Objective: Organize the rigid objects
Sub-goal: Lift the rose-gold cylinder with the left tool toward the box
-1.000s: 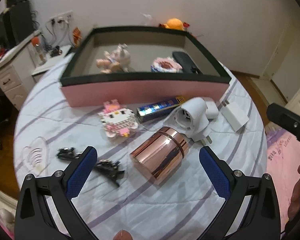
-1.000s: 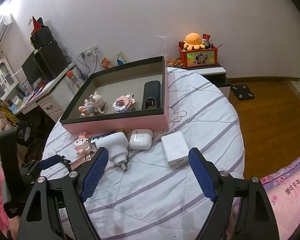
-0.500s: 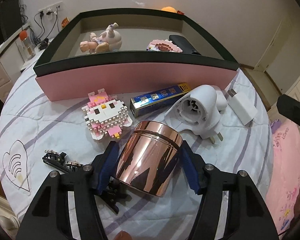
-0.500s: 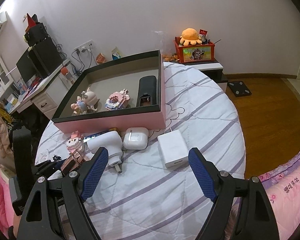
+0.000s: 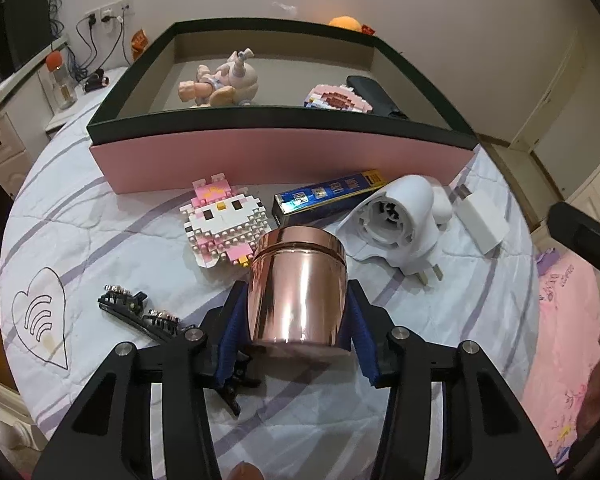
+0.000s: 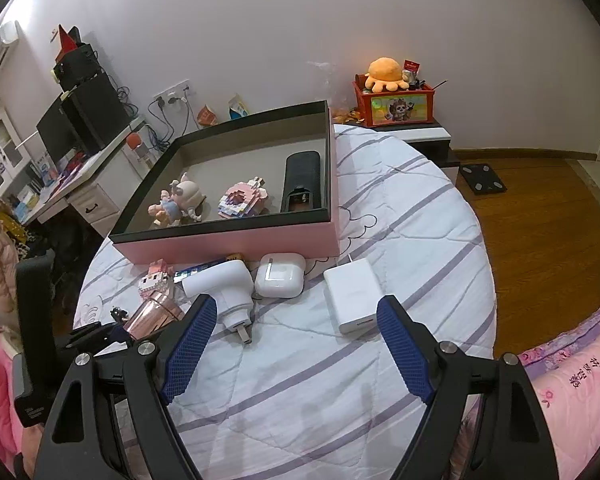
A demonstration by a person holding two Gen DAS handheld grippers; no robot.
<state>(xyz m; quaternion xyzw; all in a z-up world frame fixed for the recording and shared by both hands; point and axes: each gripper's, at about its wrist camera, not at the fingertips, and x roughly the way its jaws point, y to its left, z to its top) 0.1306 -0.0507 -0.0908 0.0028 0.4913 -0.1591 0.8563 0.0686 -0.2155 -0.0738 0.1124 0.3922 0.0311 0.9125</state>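
Observation:
My left gripper is shut on a rose-gold metal canister, held tilted just above the bed; it also shows in the right wrist view. The pink box with a black rim stands beyond it, holding a figurine, a block toy and a black remote. A Hello Kitty block figure, a blue pack, a white plug adapter and a white charger lie before the box. My right gripper is open and empty above the bed.
Black hair clips lie left of the canister. A white earbud case sits between the adapter and the charger. A desk stands to the left, a nightstand with a toy box behind, and pink bedding to the right.
My left gripper moved forward and closed around the canister, which then turned more upright and lifted. The right gripper drifted slightly closer to the bed, still open.

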